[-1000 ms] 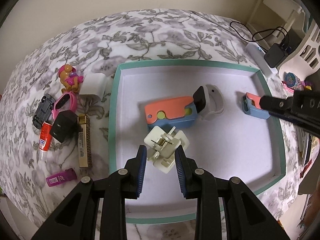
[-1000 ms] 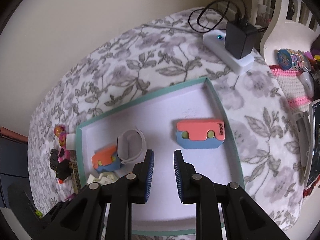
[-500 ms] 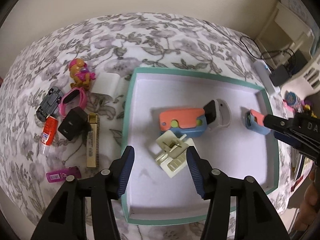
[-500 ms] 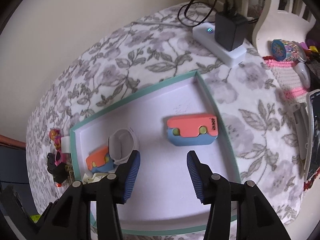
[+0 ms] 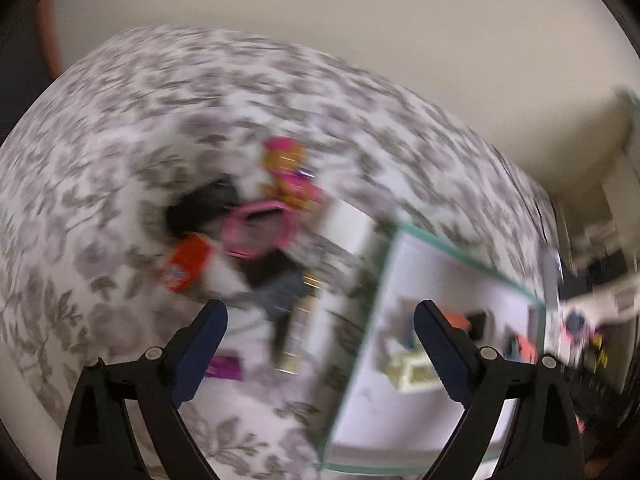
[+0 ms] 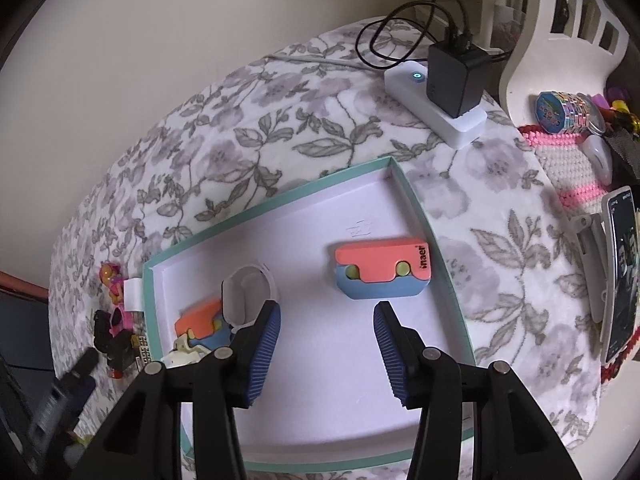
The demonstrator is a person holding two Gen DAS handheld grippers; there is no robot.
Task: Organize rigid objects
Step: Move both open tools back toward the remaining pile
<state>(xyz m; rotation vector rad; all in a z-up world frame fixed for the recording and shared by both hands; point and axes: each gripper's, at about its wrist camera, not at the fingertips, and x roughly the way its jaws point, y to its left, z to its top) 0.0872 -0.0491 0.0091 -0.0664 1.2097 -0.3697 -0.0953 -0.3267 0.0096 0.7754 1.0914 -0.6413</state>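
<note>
A teal-rimmed white tray (image 6: pixel 448 280) holds an orange-and-blue toy (image 6: pixel 382 268), a white watch (image 6: pixel 248 292), a second orange-and-blue toy (image 6: pixel 198 322) and a cream plug adapter (image 6: pixel 182 356). My right gripper (image 6: pixel 326 328) is open and empty above the tray floor, just in front of the first toy. The left wrist view is blurred. My left gripper (image 5: pixel 320 324) is wide open and empty over the cloth left of the tray (image 5: pixel 384 272), near a gold bar (image 5: pixel 298 328), a black charger (image 5: pixel 276 280), a pink watch (image 5: pixel 260 228) and a pink figure (image 5: pixel 288 176).
A white power strip (image 6: pixel 436 108) with a black adapter and cable lies beyond the tray. A phone (image 6: pixel 620 272), a knitted mat (image 6: pixel 568 168) and a white chair (image 6: pixel 560 20) are at the right. An orange glue tube (image 5: pixel 184 264) and purple stick (image 5: pixel 226 368) lie left.
My left gripper let go of the cream adapter in the tray, opened wide and swung left over the loose items. My right gripper opened wider and drew back slightly.
</note>
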